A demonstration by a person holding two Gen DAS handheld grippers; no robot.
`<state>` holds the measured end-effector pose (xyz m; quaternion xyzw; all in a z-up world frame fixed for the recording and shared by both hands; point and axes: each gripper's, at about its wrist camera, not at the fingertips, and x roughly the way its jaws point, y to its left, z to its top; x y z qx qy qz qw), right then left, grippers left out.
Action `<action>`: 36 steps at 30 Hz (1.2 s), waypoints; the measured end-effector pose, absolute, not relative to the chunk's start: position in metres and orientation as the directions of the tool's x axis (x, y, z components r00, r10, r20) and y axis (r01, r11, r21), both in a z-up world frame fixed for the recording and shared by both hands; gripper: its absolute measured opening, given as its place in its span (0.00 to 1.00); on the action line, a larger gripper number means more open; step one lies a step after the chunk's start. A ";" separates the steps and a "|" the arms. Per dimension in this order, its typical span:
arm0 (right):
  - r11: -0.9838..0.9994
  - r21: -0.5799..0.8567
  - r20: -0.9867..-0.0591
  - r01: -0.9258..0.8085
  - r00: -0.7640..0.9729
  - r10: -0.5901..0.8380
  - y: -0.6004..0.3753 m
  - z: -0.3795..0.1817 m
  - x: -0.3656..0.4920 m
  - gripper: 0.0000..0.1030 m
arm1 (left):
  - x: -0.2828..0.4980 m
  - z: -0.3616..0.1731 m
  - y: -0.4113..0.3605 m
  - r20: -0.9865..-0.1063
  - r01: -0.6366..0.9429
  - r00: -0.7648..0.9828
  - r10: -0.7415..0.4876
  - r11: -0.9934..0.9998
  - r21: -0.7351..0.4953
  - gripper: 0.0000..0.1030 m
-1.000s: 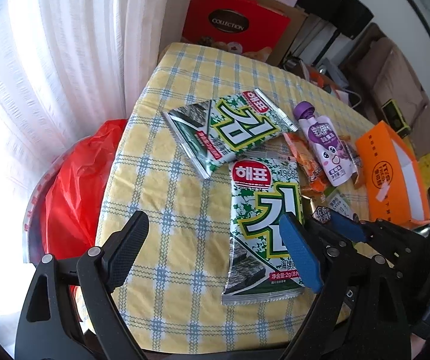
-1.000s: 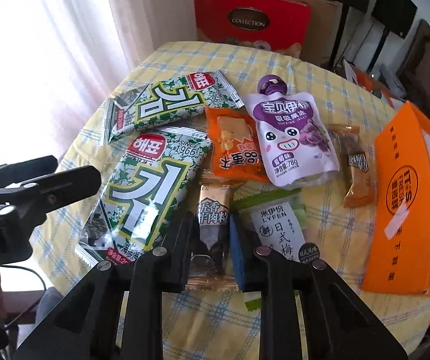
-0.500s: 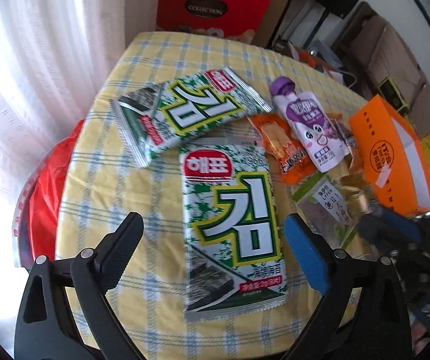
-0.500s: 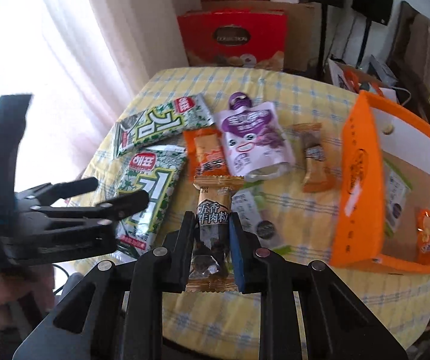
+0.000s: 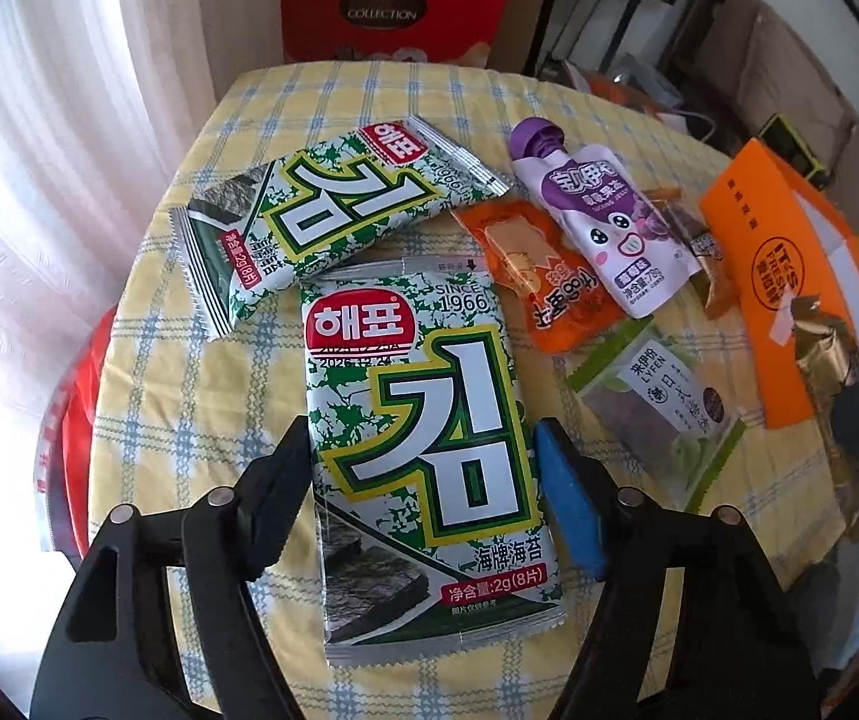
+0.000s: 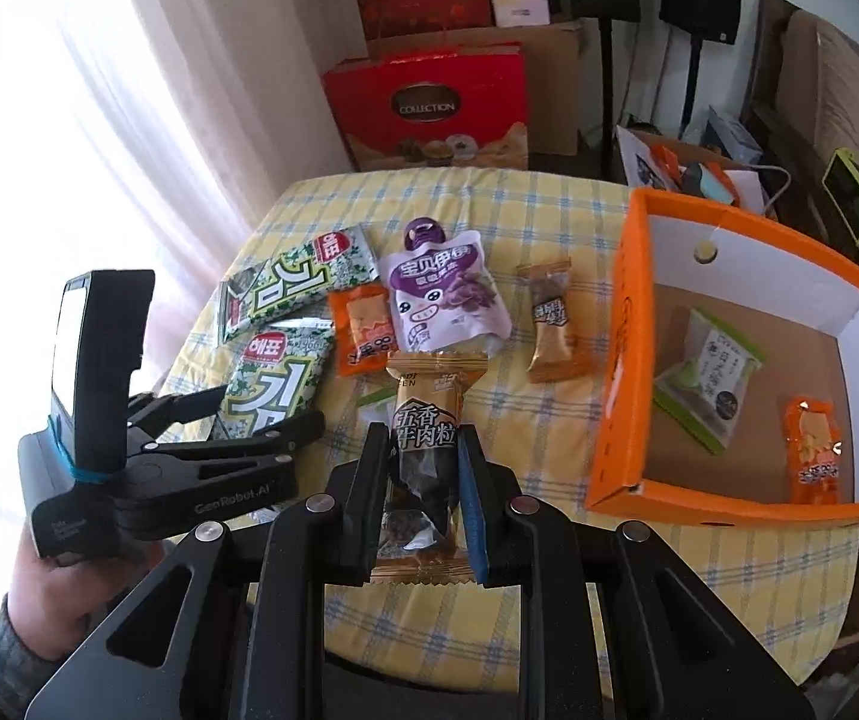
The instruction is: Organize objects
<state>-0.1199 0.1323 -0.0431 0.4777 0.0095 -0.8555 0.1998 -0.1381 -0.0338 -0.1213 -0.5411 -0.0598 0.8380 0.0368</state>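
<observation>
Seaweed fills the left wrist view: a flat green-and-white foil seaweed packet with a red oval logo [image 5: 423,438] lies on the yellow-and-blue checked tablecloth [image 5: 237,384], directly between the fingers of the left gripper [image 5: 423,492]. Its jaws have just been closing; the black finger and the blue-padded finger stand at the packet's two long edges, and whether the pads press on it yet cannot be told. A second seaweed packet of the same kind [image 5: 333,210] lies slantwise just beyond. To the right lie a small orange snack sachet [image 5: 549,282], a white-and-purple spouted jelly pouch [image 5: 609,228] and a clear sachet with green edges [image 5: 657,402]. The orange cardboard box [image 5: 789,276] stands at the table's right side, and the gold end of a wrapper shows in front of it.

From the right wrist, the right gripper [image 6: 423,480] is clamped tight on a gold-and-black beef snack packet [image 6: 426,420], held upright above the tablecloth [image 6: 549,222] between the seaweed packets and the box. The box [image 6: 627,360] is open-topped with white inner walls; inside lie a green-edged sachet [image 6: 708,378] and an orange sachet [image 6: 813,450]. A brown-and-gold wrapped snack [image 6: 552,324] lies on the cloth beside the jelly pouch [image 6: 444,294]. At left, a hand [image 6: 57,600] holds the left gripper [image 6: 261,414] over the nearer seaweed packet [image 6: 273,384].
</observation>
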 end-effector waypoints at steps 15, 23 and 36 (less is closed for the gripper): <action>-0.924 0.200 -0.793 0.324 -0.501 -0.348 0.158 -0.021 -0.114 0.21 | -0.114 -0.051 -0.034 -0.825 -0.047 -0.529 0.198 -0.978 -0.204 0.53; -0.931 0.199 -0.792 0.306 -0.510 -0.337 0.172 -0.015 -0.112 0.21 | -0.120 -0.059 -0.024 -0.866 -0.011 -0.469 0.174 -0.981 -0.191 0.69; -0.932 0.210 -0.806 0.295 -0.487 -0.336 0.176 -0.028 -0.112 0.21 | -0.123 -0.112 -0.023 -0.920 0.089 -0.356 0.163 -0.974 -0.207 0.85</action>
